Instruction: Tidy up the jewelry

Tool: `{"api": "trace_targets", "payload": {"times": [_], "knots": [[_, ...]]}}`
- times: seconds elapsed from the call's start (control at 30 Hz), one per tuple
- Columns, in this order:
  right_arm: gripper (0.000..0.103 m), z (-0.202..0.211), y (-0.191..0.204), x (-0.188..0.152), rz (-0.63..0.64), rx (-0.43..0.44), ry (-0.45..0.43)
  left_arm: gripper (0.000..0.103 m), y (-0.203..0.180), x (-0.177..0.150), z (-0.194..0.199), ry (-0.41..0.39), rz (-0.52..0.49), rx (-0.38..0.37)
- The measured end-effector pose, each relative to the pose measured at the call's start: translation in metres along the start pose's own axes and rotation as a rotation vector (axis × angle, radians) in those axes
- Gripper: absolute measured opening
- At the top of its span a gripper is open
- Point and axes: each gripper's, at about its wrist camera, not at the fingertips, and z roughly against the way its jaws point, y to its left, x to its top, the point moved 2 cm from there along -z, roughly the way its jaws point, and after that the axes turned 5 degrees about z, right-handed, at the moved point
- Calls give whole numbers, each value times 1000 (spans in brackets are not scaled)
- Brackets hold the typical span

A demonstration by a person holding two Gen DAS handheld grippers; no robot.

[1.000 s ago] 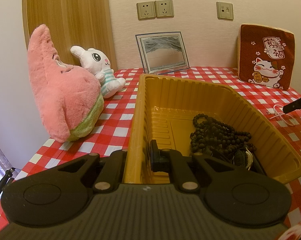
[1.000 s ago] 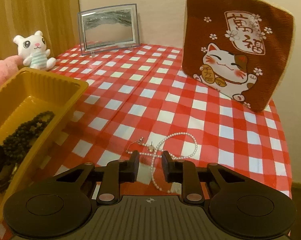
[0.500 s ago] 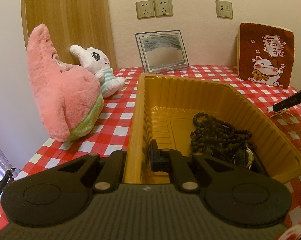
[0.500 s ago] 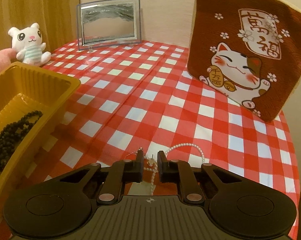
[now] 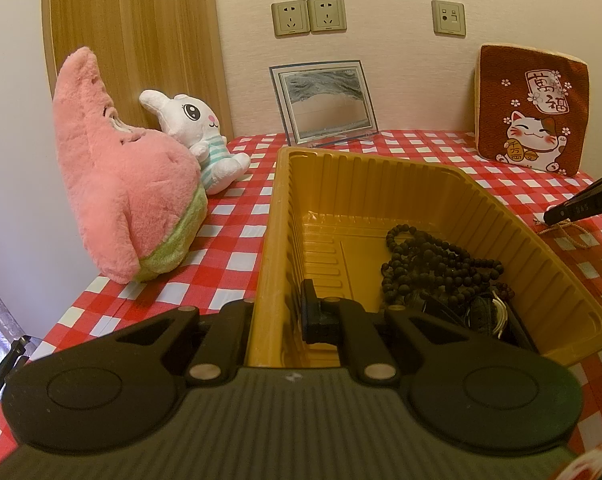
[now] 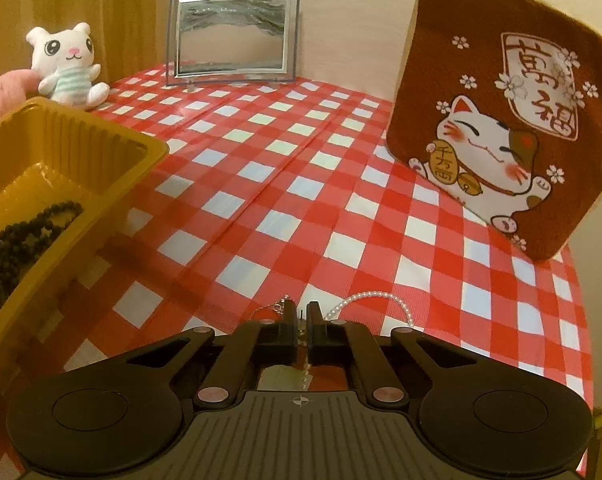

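The yellow tray [image 5: 501,216] sits on the red-and-white checked tablecloth [image 6: 301,184], and everything else places itself around it. The left gripper [image 5: 279,320] is clamped on the tray's near left wall, one finger outside, the other inside. Inside the tray, toward its near right corner, lies a heap of dark bead strands [image 5: 433,264] with a few other dark pieces I cannot make out. To the tray's right, on the cloth, the right gripper [image 6: 301,334] has its jaws closed together on a pearl necklace [image 6: 377,298], whose loop and thin chain spill out past the fingertips. Left of the tray lean a pink plush [image 5: 121,184] and a white bunny [image 5: 193,128]; behind it stands a glass frame [image 5: 325,104]; far right, a cat cushion [image 5: 533,112].
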Motion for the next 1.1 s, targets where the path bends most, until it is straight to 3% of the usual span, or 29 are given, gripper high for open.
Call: {"api": "trace_targets", "payload": {"times": [0.3, 0.7, 0.87, 1.1], "knots": [[4, 36, -4, 13, -75, 52, -86, 8, 0, 0, 0, 0, 0, 0], [4, 99, 33, 47, -86, 218, -230, 8, 0, 0, 0, 1, 1, 0], [4, 112, 59, 53, -77, 307, -231, 8, 0, 0, 0, -1, 2, 1], [4, 114, 104, 40, -51, 435, -161, 8, -1, 0, -1, -2, 4, 0]]}}
